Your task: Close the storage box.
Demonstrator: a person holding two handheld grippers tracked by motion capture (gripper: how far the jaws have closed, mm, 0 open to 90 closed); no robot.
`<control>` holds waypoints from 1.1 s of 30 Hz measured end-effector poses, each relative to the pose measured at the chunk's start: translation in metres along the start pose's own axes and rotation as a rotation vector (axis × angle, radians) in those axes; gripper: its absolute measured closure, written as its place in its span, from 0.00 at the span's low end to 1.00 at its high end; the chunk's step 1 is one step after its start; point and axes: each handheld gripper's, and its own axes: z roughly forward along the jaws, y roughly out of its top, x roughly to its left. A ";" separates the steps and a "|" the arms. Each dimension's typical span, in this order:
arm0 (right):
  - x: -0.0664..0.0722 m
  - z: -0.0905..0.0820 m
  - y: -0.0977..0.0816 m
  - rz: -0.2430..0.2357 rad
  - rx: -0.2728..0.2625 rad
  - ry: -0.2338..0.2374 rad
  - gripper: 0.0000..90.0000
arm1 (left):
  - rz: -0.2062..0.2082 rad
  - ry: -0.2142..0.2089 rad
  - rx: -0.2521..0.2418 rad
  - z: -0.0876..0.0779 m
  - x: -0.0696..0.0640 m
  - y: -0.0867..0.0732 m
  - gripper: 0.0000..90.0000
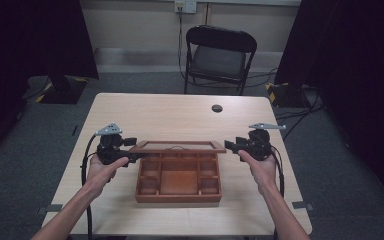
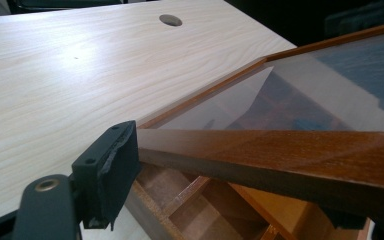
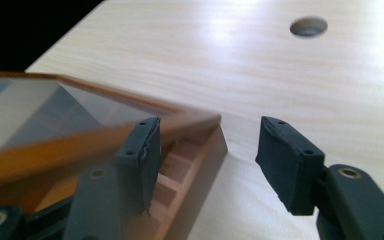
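A wooden compartment box point(image 1: 178, 198) sits on the table's near middle. Its glass-paned lid point(image 1: 177, 146) is raised off the box, hinged at the far side. My left gripper point(image 1: 135, 156) is at the lid's left end and shut on the wooden frame rail point(image 2: 300, 150); one pad point(image 2: 122, 160) presses the rail, and the other jaw is mostly hidden under it. My right gripper point(image 1: 228, 146) is at the lid's right corner point(image 3: 200, 120). It stands open point(image 3: 205, 160), with the corner beside its left pad point(image 3: 147, 155) and a gap to the other.
The light wood table point(image 1: 130, 110) has a round cable hole point(image 1: 217, 108) beyond the box. A black folding chair point(image 1: 220, 55) stands behind the table's far edge. Both forearms come in from the near edge.
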 end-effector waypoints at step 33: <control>0.131 0.016 0.040 -0.293 0.123 0.469 0.81 | 0.032 -0.010 0.053 -0.002 -0.011 -0.025 0.22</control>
